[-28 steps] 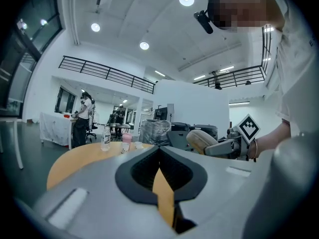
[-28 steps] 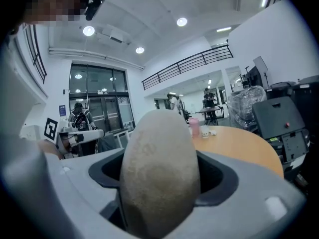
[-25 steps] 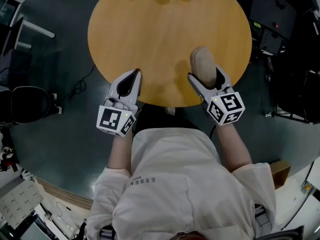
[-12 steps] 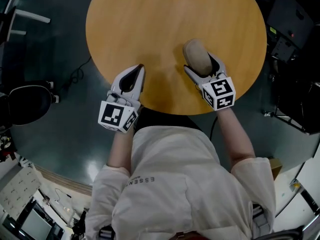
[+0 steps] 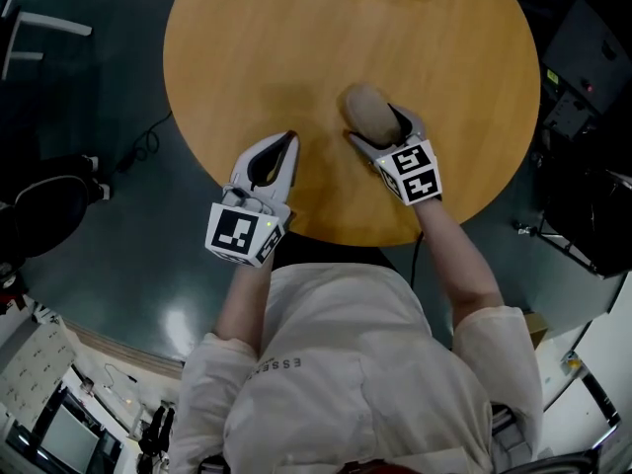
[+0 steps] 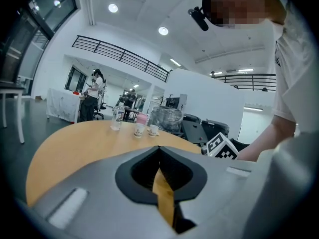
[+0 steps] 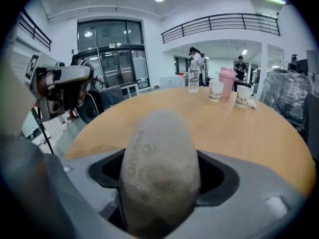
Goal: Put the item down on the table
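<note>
A tan, egg-shaped, rough-skinned item (image 5: 366,110) (image 7: 159,168), like a potato, is clamped between the jaws of my right gripper (image 5: 373,131) over the round wooden table (image 5: 257,57), near its middle front. The item sticks out past the jaw tips toward the table's centre. Whether it touches the tabletop I cannot tell. My left gripper (image 5: 281,144) hovers at the table's near edge with its jaws closed together and nothing in them; in the left gripper view the jaws (image 6: 159,153) meet at the tip.
At the table's far edge stand a clear water bottle (image 7: 193,77), a pink bottle (image 7: 227,78) and small paper cups (image 7: 216,90). Chairs, cables and equipment surround the table on a dark floor (image 5: 89,225). People stand far off in the hall.
My right gripper has carried the tan item leftward and farther in over the table, toward its middle. The left gripper has shifted slightly right along the near edge.
</note>
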A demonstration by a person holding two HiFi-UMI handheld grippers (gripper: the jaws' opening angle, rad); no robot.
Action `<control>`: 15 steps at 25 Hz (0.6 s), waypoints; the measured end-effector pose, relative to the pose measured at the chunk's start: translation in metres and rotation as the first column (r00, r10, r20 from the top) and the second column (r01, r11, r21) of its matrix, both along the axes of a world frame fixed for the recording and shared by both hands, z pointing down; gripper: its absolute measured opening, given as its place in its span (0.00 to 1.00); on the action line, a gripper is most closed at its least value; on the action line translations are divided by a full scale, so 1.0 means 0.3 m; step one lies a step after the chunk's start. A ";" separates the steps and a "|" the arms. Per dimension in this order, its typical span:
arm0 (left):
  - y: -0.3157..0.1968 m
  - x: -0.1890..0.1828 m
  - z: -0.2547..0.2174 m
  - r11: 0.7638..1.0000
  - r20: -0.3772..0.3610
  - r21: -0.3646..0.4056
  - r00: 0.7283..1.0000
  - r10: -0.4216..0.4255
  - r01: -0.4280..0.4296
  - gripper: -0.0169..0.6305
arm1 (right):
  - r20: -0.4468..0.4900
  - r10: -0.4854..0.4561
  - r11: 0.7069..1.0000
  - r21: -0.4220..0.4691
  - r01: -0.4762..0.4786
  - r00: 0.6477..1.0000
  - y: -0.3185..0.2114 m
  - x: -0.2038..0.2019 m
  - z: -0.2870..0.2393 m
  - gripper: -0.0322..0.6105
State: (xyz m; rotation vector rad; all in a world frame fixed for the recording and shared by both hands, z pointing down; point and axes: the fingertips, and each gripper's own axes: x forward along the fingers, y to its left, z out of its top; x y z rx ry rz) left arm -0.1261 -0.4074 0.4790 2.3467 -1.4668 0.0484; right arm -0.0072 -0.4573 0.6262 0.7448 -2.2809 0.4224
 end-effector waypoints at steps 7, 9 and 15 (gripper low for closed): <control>0.024 -0.032 0.048 0.999 -0.032 -0.042 0.999 -0.027 0.026 0.05 | -0.133 -0.111 0.993 0.030 0.116 0.985 0.040 -0.044 0.057 0.65; 0.027 -0.048 0.056 0.998 -0.041 -0.045 0.998 -0.038 0.036 0.05 | -0.161 -0.120 0.990 0.053 0.130 0.980 0.044 -0.048 0.067 0.65; 0.033 -0.067 0.051 0.998 -0.031 -0.043 0.998 -0.048 0.047 0.05 | -0.094 -0.077 0.994 0.073 0.084 0.993 0.045 -0.048 0.025 0.66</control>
